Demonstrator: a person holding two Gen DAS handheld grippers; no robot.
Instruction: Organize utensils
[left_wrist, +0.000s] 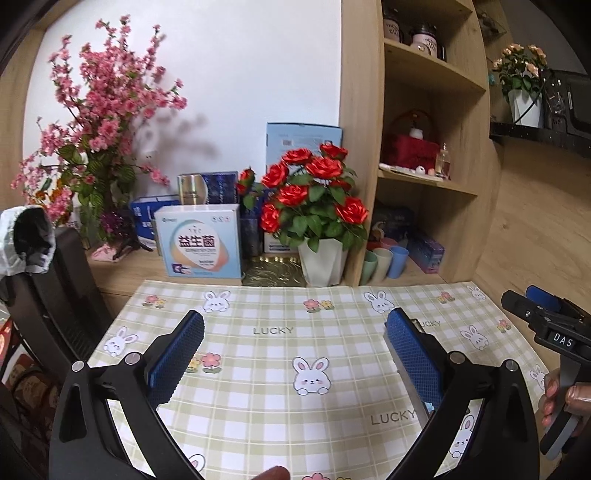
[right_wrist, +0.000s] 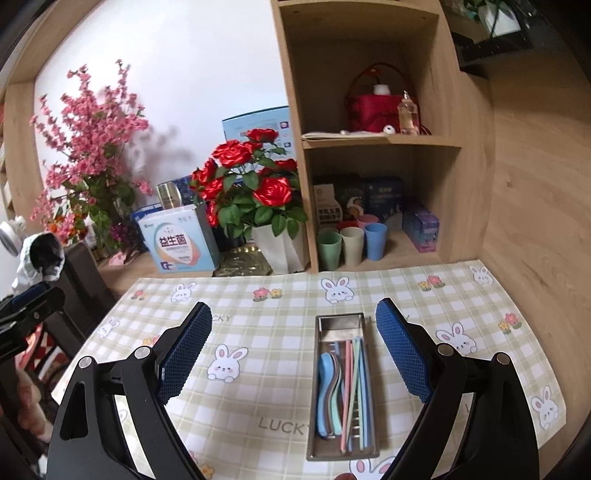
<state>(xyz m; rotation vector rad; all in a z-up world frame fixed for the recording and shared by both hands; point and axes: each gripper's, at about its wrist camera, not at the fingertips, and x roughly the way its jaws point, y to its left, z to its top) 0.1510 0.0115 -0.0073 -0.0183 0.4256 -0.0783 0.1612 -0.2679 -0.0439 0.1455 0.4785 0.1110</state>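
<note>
I judge the task nearly done: pastel plastic spoons and chopsticks (right_wrist: 341, 391) lie in the steel tray (right_wrist: 325, 456) on the counter (right_wrist: 258, 406); left hand-held gripper (left_wrist: 293, 341) and right hand-held gripper (right_wrist: 293, 332) are released, empty.

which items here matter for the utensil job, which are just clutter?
Job:
- metal tray on the checked mat
- spoons and chopsticks lying in the tray
- left gripper and right gripper, both open and empty

Clutter:
- red roses in a white pot
- three cups on the bottom shelf
- supplement box
- pink blossom branches
</note>
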